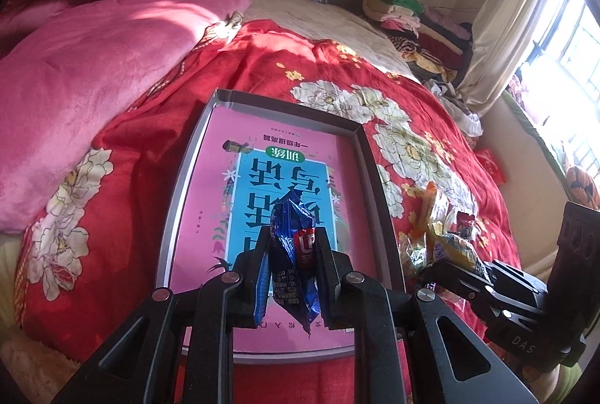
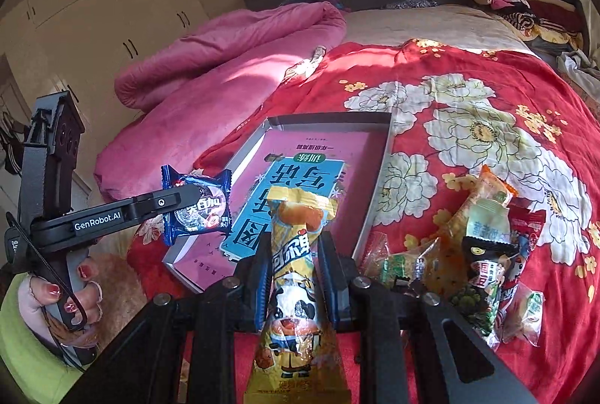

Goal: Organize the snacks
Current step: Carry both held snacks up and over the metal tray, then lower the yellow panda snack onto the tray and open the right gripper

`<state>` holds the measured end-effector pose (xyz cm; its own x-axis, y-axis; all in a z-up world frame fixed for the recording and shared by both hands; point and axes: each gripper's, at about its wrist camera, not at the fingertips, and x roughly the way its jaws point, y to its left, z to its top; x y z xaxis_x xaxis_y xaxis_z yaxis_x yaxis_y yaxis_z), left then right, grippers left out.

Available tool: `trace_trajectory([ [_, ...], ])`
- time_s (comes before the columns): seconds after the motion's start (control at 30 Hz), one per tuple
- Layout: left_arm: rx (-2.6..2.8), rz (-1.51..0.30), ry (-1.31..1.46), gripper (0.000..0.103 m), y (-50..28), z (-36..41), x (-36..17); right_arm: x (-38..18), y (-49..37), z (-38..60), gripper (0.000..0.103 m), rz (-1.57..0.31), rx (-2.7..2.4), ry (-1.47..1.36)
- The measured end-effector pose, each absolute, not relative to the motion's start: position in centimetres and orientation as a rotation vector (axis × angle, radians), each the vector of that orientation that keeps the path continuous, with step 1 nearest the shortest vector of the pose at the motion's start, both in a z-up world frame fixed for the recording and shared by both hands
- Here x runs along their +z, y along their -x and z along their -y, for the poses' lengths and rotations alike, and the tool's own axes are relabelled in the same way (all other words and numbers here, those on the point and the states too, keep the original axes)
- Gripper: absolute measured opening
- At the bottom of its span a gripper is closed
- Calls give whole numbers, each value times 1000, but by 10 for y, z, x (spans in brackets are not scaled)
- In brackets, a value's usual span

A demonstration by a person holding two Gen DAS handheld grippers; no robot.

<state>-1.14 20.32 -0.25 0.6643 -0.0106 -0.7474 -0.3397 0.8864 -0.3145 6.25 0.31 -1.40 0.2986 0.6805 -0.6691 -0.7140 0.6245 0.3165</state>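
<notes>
A shallow grey box [image 1: 180, 179] with a pink and blue book cover inside lies on the red floral bedspread; it also shows in the right wrist view [image 2: 378, 186]. My left gripper [image 1: 292, 243] is shut on a blue cookie packet [image 1: 292, 254] held above the box's near end; the packet also shows in the right wrist view [image 2: 197, 213]. My right gripper [image 2: 294, 254] is shut on a yellow snack packet [image 2: 296, 254] with a cow picture, above the box's near right corner. A pile of loose snacks [image 2: 468, 254] lies right of the box.
A pink blanket [image 1: 93, 48] is heaped left of the box. Folded clothes [image 1: 412, 25] are stacked at the bed's far right by the headboard. A curtain and window [image 1: 555, 40] are on the right. White wardrobes [image 2: 97, 3] stand at the left.
</notes>
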Motion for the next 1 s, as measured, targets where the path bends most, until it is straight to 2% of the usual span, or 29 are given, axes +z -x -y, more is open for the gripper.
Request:
trace_trajectory([
  [1.0,206,-938,393,21,3,-205,-43,-72,-56,-66,24,-977,906,213],
])
